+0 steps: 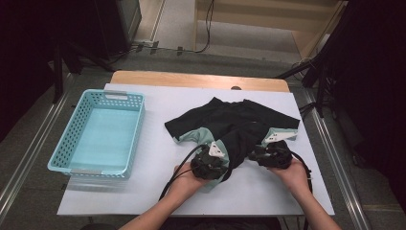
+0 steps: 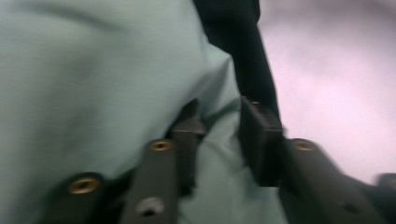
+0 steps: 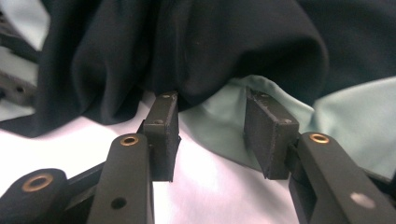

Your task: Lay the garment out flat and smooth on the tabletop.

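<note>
From above, the left gripper (image 1: 209,163) and the right gripper (image 1: 271,155) both sit low at the near side of a crumpled garment (image 1: 234,125), each cradled in a hand, with cables trailing back toward the person; the jaws themselves are too small and dark there to read. The left gripper view brings them close: its two black pads have a fold of the garment's (image 2: 93,84) pale green cloth bunched between them and look clamped on it, with a black strip of the same cloth running up beside the far pad, though the picture is blurred. The right gripper view shows the other pair standing apart, tips at the lower edge of the garment (image 3: 210,46), a tongue of green fabric lying in the gap and neither pad visibly pressing it. The garment is mostly black with pale green panels at the sleeve ends and near hem, and white tags show beside each gripper from above. It lies rumpled, spread from the middle of the desk (image 1: 158,143) toward its right edge, nearer the front than the back. A light blue perforated basket (image 1: 98,134) stands well apart at the left edge. The desk top is white, with a strip of bare wood along its back edge. Beyond it are a grey floor with cables, dark stands on both sides, and a pale wooden step.
</note>
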`<state>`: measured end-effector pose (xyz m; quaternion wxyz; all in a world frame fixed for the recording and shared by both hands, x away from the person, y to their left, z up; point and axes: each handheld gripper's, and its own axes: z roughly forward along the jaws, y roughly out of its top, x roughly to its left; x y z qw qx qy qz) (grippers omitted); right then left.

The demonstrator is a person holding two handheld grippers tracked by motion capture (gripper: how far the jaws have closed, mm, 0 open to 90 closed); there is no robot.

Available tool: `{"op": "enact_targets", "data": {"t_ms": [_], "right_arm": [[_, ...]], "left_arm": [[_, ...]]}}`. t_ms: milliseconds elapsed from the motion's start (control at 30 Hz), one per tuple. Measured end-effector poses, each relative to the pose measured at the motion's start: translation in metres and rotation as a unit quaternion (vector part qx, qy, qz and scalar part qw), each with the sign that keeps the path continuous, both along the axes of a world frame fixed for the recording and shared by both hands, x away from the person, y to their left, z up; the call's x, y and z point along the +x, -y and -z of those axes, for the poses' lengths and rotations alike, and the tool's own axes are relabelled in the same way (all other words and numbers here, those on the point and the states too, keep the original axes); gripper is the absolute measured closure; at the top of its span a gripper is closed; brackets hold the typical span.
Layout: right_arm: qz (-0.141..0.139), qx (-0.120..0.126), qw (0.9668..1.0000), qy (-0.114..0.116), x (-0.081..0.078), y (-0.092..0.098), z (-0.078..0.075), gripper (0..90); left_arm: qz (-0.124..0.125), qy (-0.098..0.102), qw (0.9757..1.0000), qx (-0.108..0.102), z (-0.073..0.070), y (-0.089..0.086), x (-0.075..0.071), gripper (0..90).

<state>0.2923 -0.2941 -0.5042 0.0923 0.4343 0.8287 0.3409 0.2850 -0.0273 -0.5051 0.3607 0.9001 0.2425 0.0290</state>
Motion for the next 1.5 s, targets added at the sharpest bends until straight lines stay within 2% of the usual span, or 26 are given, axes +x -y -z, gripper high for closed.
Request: {"op": "enact_targets", "data": {"t_ms": [100, 167, 233, 300, 400, 433, 467, 533, 633, 800, 933, 1067, 1233, 1300, 1500], "right_arm": [[-0.005, -0.013, 0.9999, -0.001, 0.004, -0.006, 0.005, 57.9], [-0.009, -0.021, 0.9997, 0.009, 0.005, -0.009, 0.007, 63.5], [-0.002, -0.022, 0.9998, 0.003, 0.006, -0.011, 0.007, 72.1], [0.000, -0.023, 0.9997, -0.005, 0.007, -0.012, 0.007, 79.0], [0.011, -0.015, 0.9985, -0.052, 0.010, -0.010, 0.001, 83.0], [0.012, -0.012, 0.9981, -0.060, 0.011, -0.007, -0.002, 83.2], [0.015, -0.006, 0.9979, -0.062, 0.010, -0.005, -0.006, 83.3], [0.012, 0.005, 0.9986, -0.051, 0.008, 0.002, -0.016, 83.4], [0.022, 0.029, 0.9986, -0.037, 0.004, 0.012, -0.033, 83.4], [0.029, 0.044, 0.9985, -0.013, -0.005, 0.021, -0.052, 83.4], [0.034, 0.058, 0.9977, -0.001, -0.010, 0.029, -0.065, 83.4], [0.040, 0.069, 0.9969, -0.001, -0.012, 0.039, -0.075, 83.5], [0.051, 0.078, 0.9955, 0.014, -0.015, 0.052, -0.085, 83.5], [0.058, 0.084, 0.9947, 0.015, -0.016, 0.057, -0.088, 83.5], [0.071, 0.089, 0.9933, 0.019, -0.019, 0.069, -0.093, 83.5]], "left_arm": [[0.002, -0.001, 1.0000, -0.004, 0.002, 0.000, 0.001, 81.9], [0.004, -0.010, 0.9999, -0.007, 0.003, 0.000, 0.002, 86.7], [0.005, -0.018, 0.9998, -0.008, 0.003, 0.000, 0.003, 88.0], [0.008, -0.054, 0.9984, -0.014, 0.002, -0.002, 0.008, 88.8], [0.010, -0.079, 0.9967, -0.016, 0.000, -0.003, 0.012, 89.3], [0.012, -0.081, 0.9966, -0.015, -0.003, -0.004, 0.013, 89.4], [0.013, -0.080, 0.9965, -0.021, -0.007, -0.006, 0.013, 89.4], [0.011, -0.077, 0.9960, -0.044, -0.019, -0.011, 0.014, 89.4], [0.005, -0.061, 0.9956, -0.072, -0.038, -0.021, 0.015, 89.4], [-0.012, -0.045, 0.9939, -0.100, -0.056, -0.035, 0.018, 89.4], [-0.022, -0.032, 0.9929, -0.113, -0.066, -0.045, 0.020, 89.4], [-0.036, -0.023, 0.9907, -0.129, -0.074, -0.055, 0.023, 89.4], [-0.057, -0.013, 0.9879, -0.144, -0.082, -0.071, 0.028, 89.3], [-0.064, -0.010, 0.9868, -0.149, -0.083, -0.076, 0.030, 89.3], [-0.081, -0.002, 0.9855, -0.149, -0.086, -0.086, 0.035, 89.3]]}}
